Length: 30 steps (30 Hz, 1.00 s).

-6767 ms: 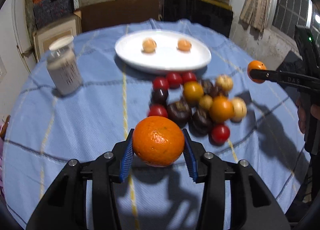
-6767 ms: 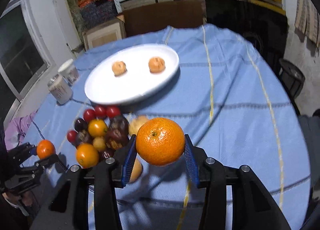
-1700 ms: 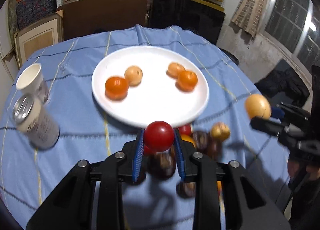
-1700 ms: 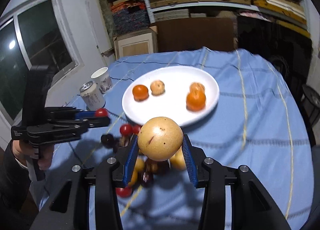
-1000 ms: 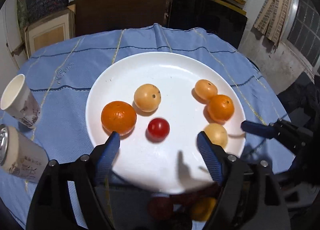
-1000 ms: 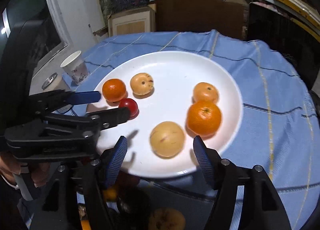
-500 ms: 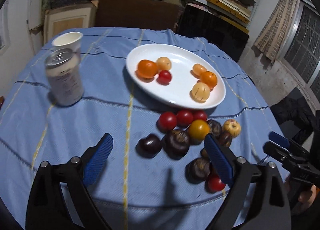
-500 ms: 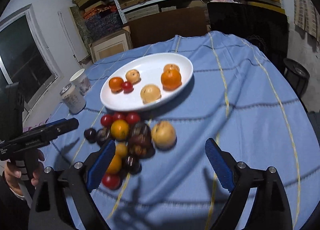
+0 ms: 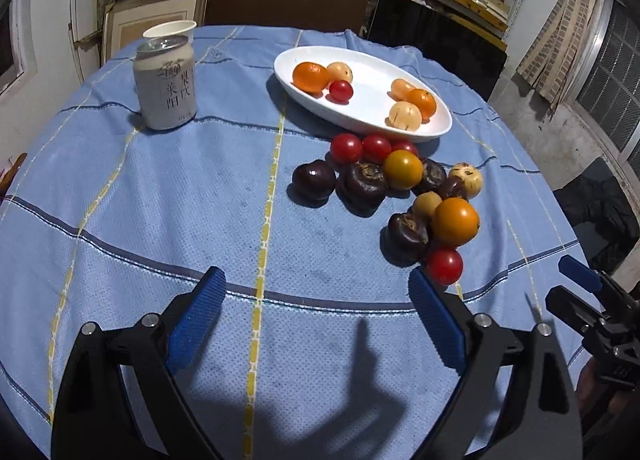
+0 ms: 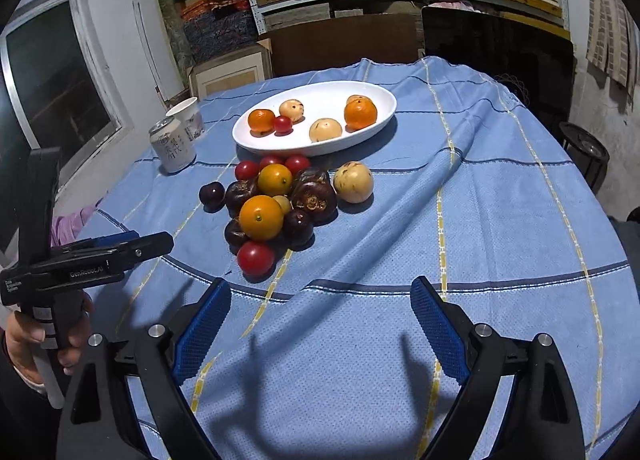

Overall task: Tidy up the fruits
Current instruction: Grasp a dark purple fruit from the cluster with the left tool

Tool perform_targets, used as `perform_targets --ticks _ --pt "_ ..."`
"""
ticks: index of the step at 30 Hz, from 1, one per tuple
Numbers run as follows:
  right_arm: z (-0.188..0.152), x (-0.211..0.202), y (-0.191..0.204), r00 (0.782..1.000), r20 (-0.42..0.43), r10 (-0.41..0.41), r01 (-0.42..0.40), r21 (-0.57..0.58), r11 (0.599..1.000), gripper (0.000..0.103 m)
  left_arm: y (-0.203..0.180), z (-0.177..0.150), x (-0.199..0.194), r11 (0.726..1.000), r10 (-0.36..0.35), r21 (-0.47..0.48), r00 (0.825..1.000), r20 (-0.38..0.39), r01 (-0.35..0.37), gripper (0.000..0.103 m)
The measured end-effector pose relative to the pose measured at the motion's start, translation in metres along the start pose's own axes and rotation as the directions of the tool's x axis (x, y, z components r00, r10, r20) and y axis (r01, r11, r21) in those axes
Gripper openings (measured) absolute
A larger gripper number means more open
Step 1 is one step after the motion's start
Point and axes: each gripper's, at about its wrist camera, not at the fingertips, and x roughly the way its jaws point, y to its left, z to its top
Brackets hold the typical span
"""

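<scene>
Left wrist view: the left gripper [image 9: 316, 312] hangs over bare blue cloth near the desk's [image 9: 160, 200] front edge, its fingers [image 9: 196, 316] spread wide with nothing between them. The heap of loose fruit [image 9: 392, 188] lies beyond and right of the fingertips, apart from them; its nearest piece, a red tomato [image 9: 444, 266], sits just past the right finger. The white plate [image 9: 372, 116] toward the far edge holds six pieces. A can [image 9: 166, 82] stands toward the far left edge with a paper cup [image 9: 170, 28] behind it.

Right wrist view: the right gripper [image 10: 320, 316] is likewise wide apart and empty over the cloth, with the heap ahead and left of its fingers.
</scene>
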Motion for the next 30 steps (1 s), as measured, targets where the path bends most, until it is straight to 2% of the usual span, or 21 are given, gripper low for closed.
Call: perform_targets --ticks 3,6,11,17,19,21,26,30 --pt "-0.001 0.001 0.001 1.000 0.004 0.002 -0.002 -0.017 1.000 0.092 0.000 0.005 0.006 1.000 -0.007 -0.001 1.000 -0.004 0.007 0.090" --pt "-0.003 0.006 -0.004 1.000 0.001 0.029 -0.029 -0.007 1.000 0.092 -0.004 0.012 0.013 0.999 0.028 0.038 1.000 0.012 -0.029 0.090" --pt "0.003 0.023 -0.009 0.998 -0.032 0.063 -0.063 -0.007 0.998 0.092 -0.007 0.028 0.031 0.994 0.057 0.099 0.998 -0.004 -0.056 0.090" --pt "0.020 0.037 -0.014 0.997 -0.066 0.028 -0.033 -0.074 0.997 0.092 -0.007 0.048 0.055 0.989 0.045 0.144 0.998 -0.045 -0.038 0.090" --pt "0.028 0.038 -0.020 0.998 -0.054 0.022 -0.026 -0.069 0.997 0.092 -0.007 0.053 0.065 0.984 0.019 0.177 0.998 -0.064 -0.008 0.081" --pt "0.035 0.037 -0.025 0.999 -0.036 0.020 -0.022 -0.047 0.999 0.092 -0.006 0.058 0.074 0.981 0.021 0.194 0.996 -0.082 -0.005 0.077" --pt "0.034 0.034 -0.026 1.000 -0.002 -0.014 0.014 -0.029 0.999 0.092 0.007 0.068 0.084 0.981 -0.059 0.182 0.995 -0.086 0.074 0.077" --pt "0.024 0.040 -0.030 1.000 -0.014 -0.020 0.021 0.009 1.000 0.092 0.007 0.068 0.085 0.977 -0.084 0.188 0.994 -0.075 0.096 0.077"
